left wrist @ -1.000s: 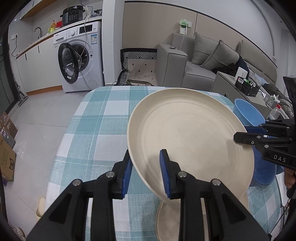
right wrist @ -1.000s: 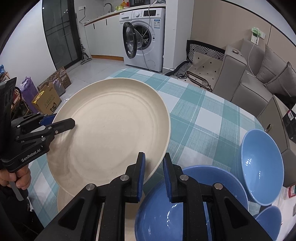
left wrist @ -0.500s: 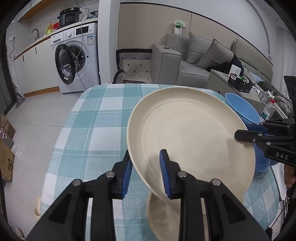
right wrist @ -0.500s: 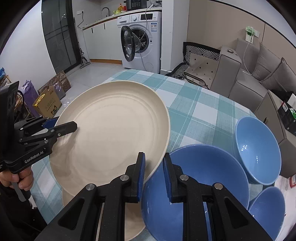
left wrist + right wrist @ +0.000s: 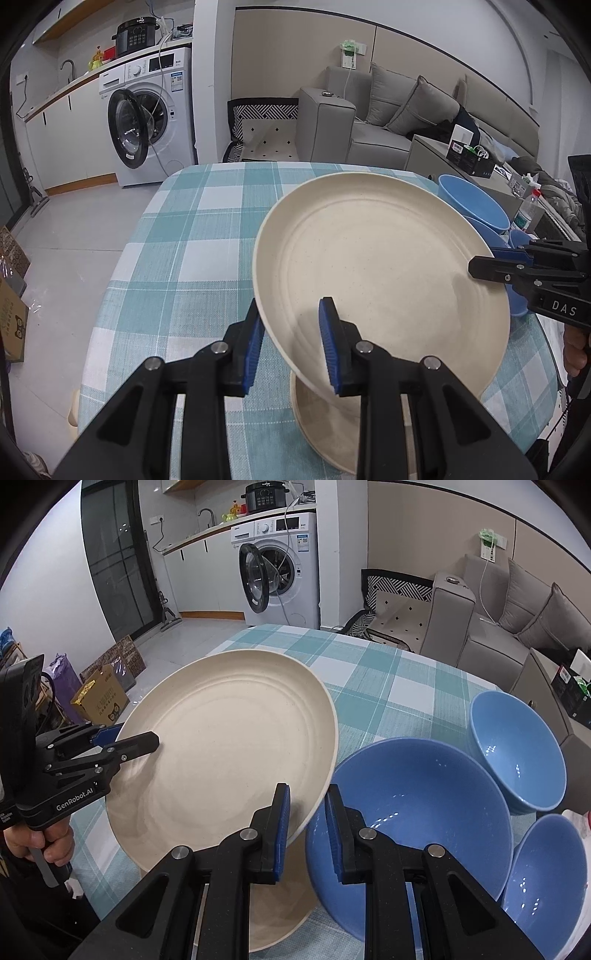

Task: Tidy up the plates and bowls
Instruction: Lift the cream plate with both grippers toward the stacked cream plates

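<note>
I hold a cream plate (image 5: pixel 380 266) off the table with both tools: my left gripper (image 5: pixel 291 343) is clamped across its rim at about 7 o'clock in the left wrist view, and my right gripper (image 5: pixel 306 823) pinches the opposite edge, showing at 3 o'clock in that same view. The plate tilts slightly and hangs directly over a second cream plate (image 5: pixel 325 428) lying flat on the checked tablecloth (image 5: pixel 192 258). At 4 o'clock in the right wrist view sits a large blue bowl (image 5: pixel 413 812), just beside the plates; whether it touches the lower one I cannot tell. A medium blue bowl (image 5: pixel 517 749) stands at 2 o'clock behind it, and a small blue bowl (image 5: pixel 546 878) at 4 o'clock near the frame edge.
</note>
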